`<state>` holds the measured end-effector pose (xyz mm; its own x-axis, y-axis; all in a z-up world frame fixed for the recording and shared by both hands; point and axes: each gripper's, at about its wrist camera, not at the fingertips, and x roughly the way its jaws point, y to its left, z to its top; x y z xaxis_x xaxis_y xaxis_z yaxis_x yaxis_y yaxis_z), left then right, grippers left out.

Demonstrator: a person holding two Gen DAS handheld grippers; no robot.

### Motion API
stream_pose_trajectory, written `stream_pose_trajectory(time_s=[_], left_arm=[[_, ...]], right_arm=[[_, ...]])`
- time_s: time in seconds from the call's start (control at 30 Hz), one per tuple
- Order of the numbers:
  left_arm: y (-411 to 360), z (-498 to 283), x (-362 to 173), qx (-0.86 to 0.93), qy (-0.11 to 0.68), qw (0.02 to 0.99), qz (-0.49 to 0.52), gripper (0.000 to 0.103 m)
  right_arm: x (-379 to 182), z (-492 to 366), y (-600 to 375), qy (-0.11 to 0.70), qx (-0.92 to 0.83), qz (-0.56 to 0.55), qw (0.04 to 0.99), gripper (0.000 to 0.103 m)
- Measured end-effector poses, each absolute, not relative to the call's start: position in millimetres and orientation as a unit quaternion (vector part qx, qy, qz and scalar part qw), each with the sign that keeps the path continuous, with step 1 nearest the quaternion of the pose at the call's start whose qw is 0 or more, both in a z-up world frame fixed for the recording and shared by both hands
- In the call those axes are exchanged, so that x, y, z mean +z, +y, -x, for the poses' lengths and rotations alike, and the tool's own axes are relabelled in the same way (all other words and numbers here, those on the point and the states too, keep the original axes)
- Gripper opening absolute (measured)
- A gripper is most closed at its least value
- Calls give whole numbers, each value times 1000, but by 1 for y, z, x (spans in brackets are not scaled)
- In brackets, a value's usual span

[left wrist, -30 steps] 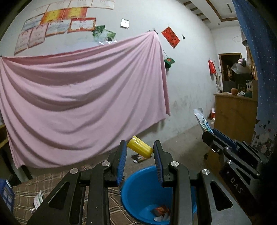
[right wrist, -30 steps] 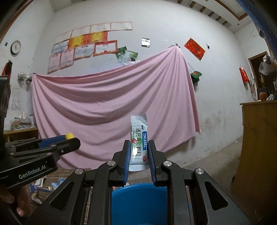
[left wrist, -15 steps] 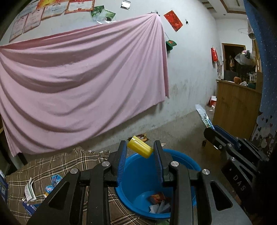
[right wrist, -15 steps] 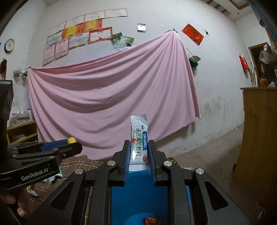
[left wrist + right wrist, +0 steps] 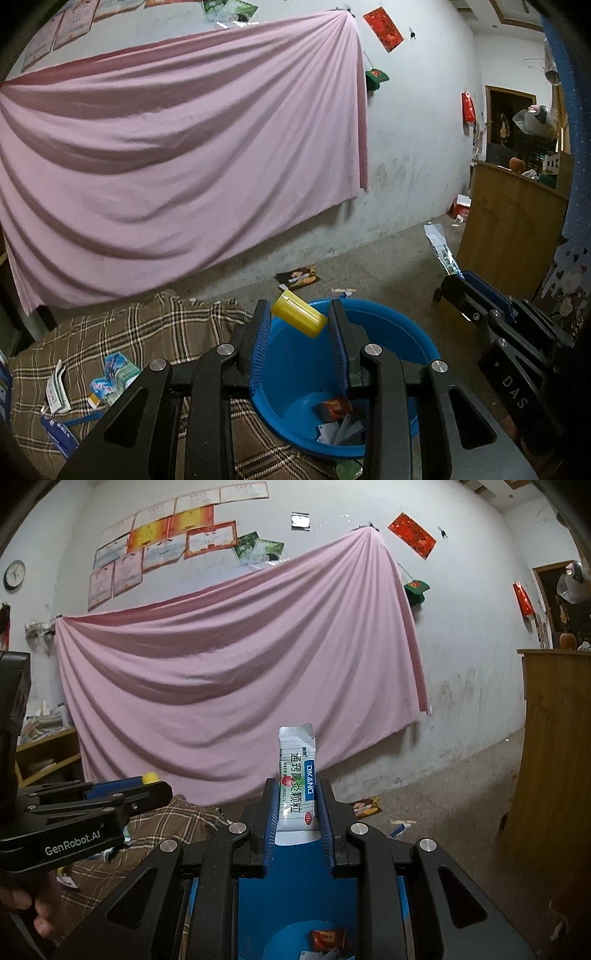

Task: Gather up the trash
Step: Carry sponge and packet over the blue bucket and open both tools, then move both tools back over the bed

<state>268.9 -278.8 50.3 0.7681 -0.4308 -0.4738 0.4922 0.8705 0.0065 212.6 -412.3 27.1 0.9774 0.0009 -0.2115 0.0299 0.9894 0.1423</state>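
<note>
The room was dim, with a pale, scuffed wall behind a wide pink sheet (image 5: 177, 155) pinned up and sagging in folds. Above it hung a row of framed certificates (image 5: 162, 550), a red paper square (image 5: 412, 535) to the right, and a round clock (image 5: 14, 574) at far left. A wooden cabinet (image 5: 513, 229) stood on the right by a dark doorway. The bare floor (image 5: 380, 266) was grey-brown and gritty, with a dark snack wrapper (image 5: 298, 277) lying flat on it near the wall.

A brown plaid blanket (image 5: 147, 332) was spread low at left, carrying scattered litter: a blue-and-white packet (image 5: 114, 373), a white folded wrapper (image 5: 55, 391) and a dark blue packet (image 5: 59, 434). Beside the blanket sat a blue plastic basin (image 5: 391, 332), with a red wrapper and some white slips already in its bottom.

The left claw (image 5: 299, 325) was clenched on a small yellow bottle (image 5: 299, 318), tilted crosswise between the blue pads and held over the basin. The right claw (image 5: 297, 812) was grasping a white and blue sachet (image 5: 297, 775), standing upright between its pads, with the basin's blue interior directly below. In the left view, the right claw appeared at the right edge, its sachet sticking up above the floor beyond the basin.
</note>
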Motion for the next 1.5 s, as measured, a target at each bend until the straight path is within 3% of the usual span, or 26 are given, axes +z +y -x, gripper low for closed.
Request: stream_pose_trajectory(time_s=[0.33,0.5,0.63,0.87,1.03,1.1,1.13,1.2,1.23,1.33,1.43,1.5], left_arm=[[-280,-277,48,-248,265,930,-59,28],[-277,-283,47,-248,276,927,-50,36],[-273,-285,47,-245,283,926,-45,38],[-264,-282,52,-239,279,930,-32,48],[-247,-274,61,-225,257,940,-18,64],[-237,-270,67,-216,242,946,-9,79],[-230,-267,71,-211,230,950,-2,84],[-216,-258,77,-197,205,959,11,96],[-207,-253,81,-190,190,963,18,97],[-184,-242,90,-174,158,971,34,101],[-158,-230,99,-149,126,980,47,101],[-144,-222,106,-146,111,982,52,101]], right_arm=[[20,-219,-415,128,-8,-76,989,20],[18,-222,-416,136,-11,-78,988,20],[17,-222,-418,138,-13,-81,987,31],[19,-219,-418,129,-15,-84,988,38],[26,-212,-414,110,-17,-83,990,46],[32,-209,-411,101,-18,-86,991,47],[35,-207,-410,96,-19,-85,992,52],[40,-203,-405,86,-23,-85,992,72],[42,-201,-403,80,-24,-86,993,83],[52,-192,-395,54,-28,-94,994,89],[64,-184,-385,33,-31,-94,994,103],[72,-178,-375,13,-24,-95,995,103]])
